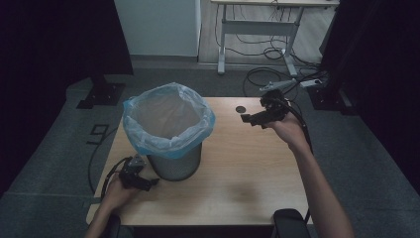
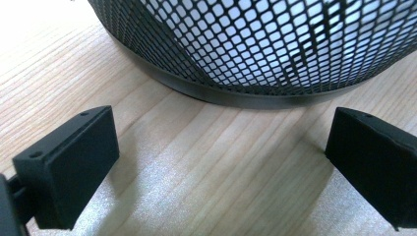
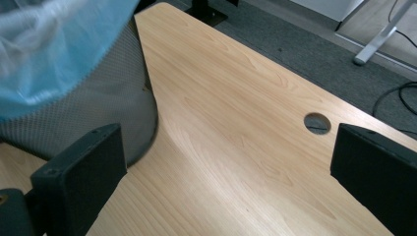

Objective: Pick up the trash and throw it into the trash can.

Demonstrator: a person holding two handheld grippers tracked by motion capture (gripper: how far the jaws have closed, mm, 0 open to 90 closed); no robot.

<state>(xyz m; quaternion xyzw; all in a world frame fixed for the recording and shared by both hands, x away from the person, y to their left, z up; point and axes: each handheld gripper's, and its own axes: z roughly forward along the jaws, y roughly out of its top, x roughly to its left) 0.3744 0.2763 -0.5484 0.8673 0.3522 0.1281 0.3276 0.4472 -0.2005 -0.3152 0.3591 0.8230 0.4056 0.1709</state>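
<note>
Low down, the left gripper [image 1: 148,184] sits at the near-left of the table [image 1: 247,163], held in the person's left hand [image 1: 116,194]. Jaws spread wide, nothing between them. In the left gripper view the gripper [image 2: 221,162] points at the foot of the mesh bin [image 2: 255,44]; the bin's black base ring stands on the wood just beyond the jaw tips, apart from both jaws.

Right gripper [image 1: 250,119] is raised over the far-right part of the table, in the right hand [image 1: 285,126], cable trailing back along the forearm. Jaws also wide and empty. Its own view has the gripper [image 3: 226,172] looking down over bare tabletop, with the bin [image 3: 98,108] at the left edge and a round cable hole [image 3: 317,123] in the table near the right jaw.

Mesh bin [image 1: 173,161] stands upright on the table's left half, lined with a blue plastic bag [image 1: 168,116] folded out over the rim.

Beyond the table: grey floor, loose cables [image 1: 277,74], legs of a white desk [image 1: 257,29].
</note>
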